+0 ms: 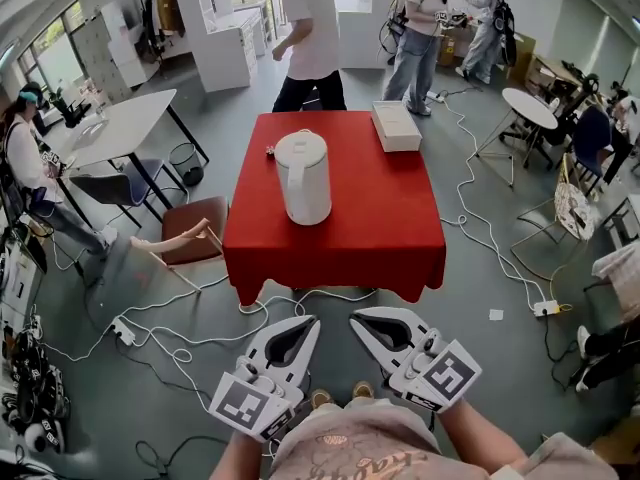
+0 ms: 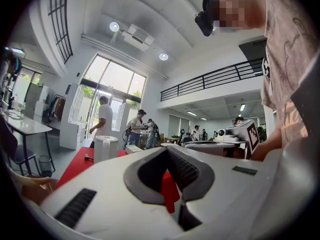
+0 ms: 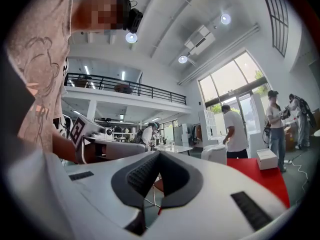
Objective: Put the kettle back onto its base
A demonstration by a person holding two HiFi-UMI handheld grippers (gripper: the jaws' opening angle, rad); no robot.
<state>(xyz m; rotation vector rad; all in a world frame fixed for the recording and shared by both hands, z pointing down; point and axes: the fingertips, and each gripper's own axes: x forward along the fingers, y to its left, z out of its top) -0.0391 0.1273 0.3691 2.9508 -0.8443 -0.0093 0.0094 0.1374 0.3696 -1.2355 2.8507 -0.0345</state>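
Kettle point(image 1: 302, 178) seen upright near counter point(image 1: 400, 238) centre; white box point(image 1: 396, 126) at far right corner. Left tongs point(image 1: 310, 321) and right tongs point(image 1: 358, 319) held clenched, empty, short of the near edge.

White box point(image 1: 396, 126) on red table point(image 1: 385, 223), brown chair point(image 1: 193, 232) just beside

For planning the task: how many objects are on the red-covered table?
3: a tall white cylindrical kettle near the middle, a flat white rectangular box at the far right corner, a small dark object just left of the kettle. Anything behind the kettle would be hidden.
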